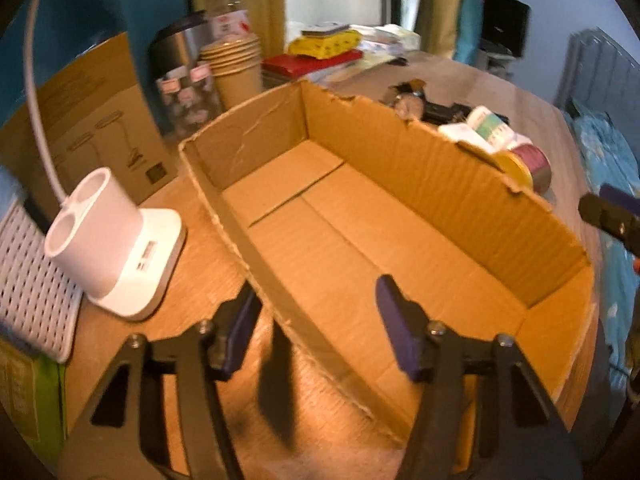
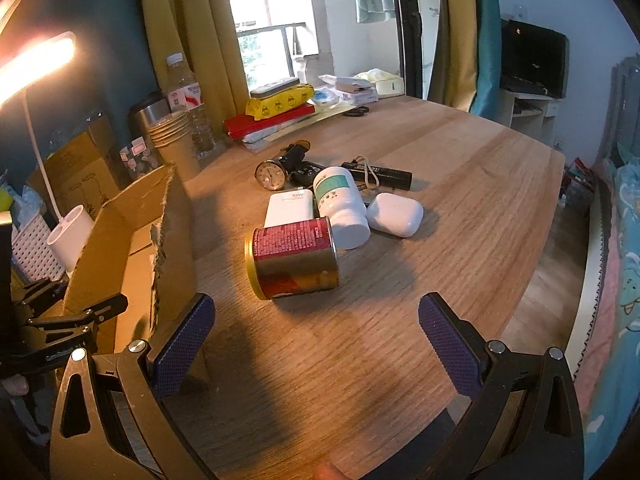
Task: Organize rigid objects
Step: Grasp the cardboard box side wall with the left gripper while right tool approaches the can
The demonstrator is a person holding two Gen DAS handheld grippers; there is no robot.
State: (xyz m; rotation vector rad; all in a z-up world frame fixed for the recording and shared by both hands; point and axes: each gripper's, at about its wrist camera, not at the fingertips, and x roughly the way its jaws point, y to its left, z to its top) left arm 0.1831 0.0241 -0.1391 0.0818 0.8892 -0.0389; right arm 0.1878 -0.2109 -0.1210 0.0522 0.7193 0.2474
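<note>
The left gripper straddled the near wall of the open cardboard box, its pads apart on either side and, as far as I could tell, not pressing it. Right of the box, on the wooden table, lay a red-and-gold can, a white bottle and a white case. The right gripper hung spread wide, holding nothing.

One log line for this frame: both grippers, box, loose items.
left gripper: open, straddling cardboard box near wall | right gripper: open, empty | box: empty | can, bottle: lying on table
</note>
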